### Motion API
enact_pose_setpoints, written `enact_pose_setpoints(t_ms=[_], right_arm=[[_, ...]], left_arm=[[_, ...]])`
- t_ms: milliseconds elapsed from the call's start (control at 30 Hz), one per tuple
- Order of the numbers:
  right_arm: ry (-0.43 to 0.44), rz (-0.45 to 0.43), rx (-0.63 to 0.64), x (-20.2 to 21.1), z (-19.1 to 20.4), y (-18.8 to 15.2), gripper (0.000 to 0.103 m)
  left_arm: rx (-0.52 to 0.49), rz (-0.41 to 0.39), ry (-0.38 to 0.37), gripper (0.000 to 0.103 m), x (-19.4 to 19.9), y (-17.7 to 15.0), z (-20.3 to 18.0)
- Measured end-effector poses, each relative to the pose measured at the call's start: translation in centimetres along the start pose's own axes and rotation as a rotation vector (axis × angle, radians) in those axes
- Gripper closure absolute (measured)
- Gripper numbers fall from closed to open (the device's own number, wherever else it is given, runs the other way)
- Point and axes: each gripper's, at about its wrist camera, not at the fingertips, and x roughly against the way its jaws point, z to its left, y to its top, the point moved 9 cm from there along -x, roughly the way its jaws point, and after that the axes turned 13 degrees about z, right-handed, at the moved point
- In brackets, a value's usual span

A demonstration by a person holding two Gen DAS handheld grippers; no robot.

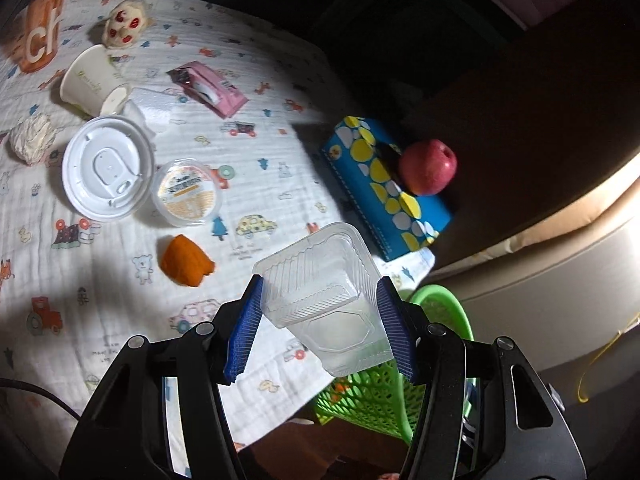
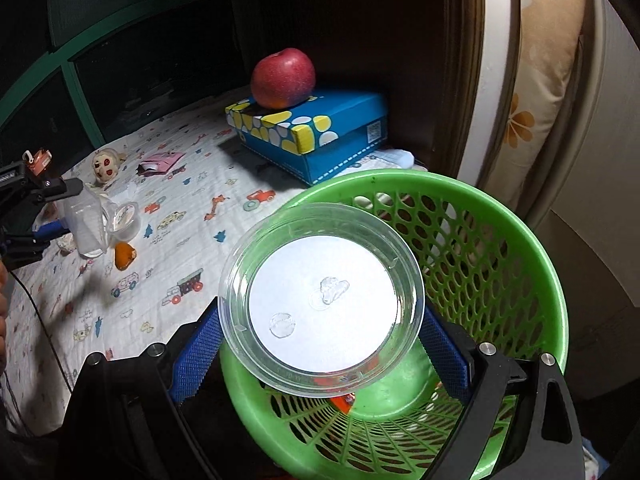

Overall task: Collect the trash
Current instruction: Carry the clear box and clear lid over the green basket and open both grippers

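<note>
My left gripper (image 1: 320, 320) is shut on a clear square plastic cup (image 1: 324, 292), held above the table's near edge beside the green basket (image 1: 444, 312). My right gripper (image 2: 320, 340) is shut on a clear round lid (image 2: 320, 296) with a white centre, held over the green mesh basket (image 2: 500, 240). Something red lies in the basket bottom (image 2: 340, 400). On the patterned cloth (image 1: 260, 120) lie a white lid (image 1: 108, 168), a small sauce tub (image 1: 188, 192), an orange peel (image 1: 186, 260), a paper cup (image 1: 88, 80), a pink wrapper (image 1: 212, 88) and a crumpled tissue (image 1: 32, 138).
A blue spotted box (image 2: 308, 132) with a red apple (image 2: 284, 78) on it stands at the table's far right. A small doll head (image 1: 126, 22) and an orange packet (image 1: 40, 32) lie at the far left. A sofa (image 2: 540, 80) stands right of the basket.
</note>
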Motion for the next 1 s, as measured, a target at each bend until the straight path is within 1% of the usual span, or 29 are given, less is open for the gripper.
enact_pose_setpoints(t_ms=[133,200,333,433,700,900,1000], right_arm=[[-0.017,0.013,-0.027,0.1,-1.7,-1.0,0.014],[-0.022,0.024,-0.033,0.1,-2.3,-1.5,0.014],[-0.037,0.046,-0.049,-0.3,-3.4,-2.5,0.014],[-0.039,0.061,-0.066,-0.7,-4.3,-3.1,0.014],[-0.031,0.065,-0.108,-0.4,-6.0,-4.1,0.013],[-0.024,0.053,-0.125,0.0,-6.6,-4.4,0.013],[-0.020,0.040,-0.128,0.3,-6.8,-4.4,0.011]], left_arm=[[-0.109,0.029,-0.028,0.047,-0.7,-1.3,-4.5],[-0.152,0.055,-0.041,0.047,-1.5,-2.2,-6.2],[-0.225,0.115,-0.062,0.047,-3.4,-4.1,-9.3],[-0.284,0.150,-0.063,0.047,-4.7,-5.4,-11.2],[-0.381,0.231,-0.069,0.047,-7.8,-8.1,-14.3],[-0.414,0.282,-0.070,0.047,-9.5,-9.5,-15.0],[-0.428,0.306,-0.067,0.047,-10.4,-10.1,-15.3]])
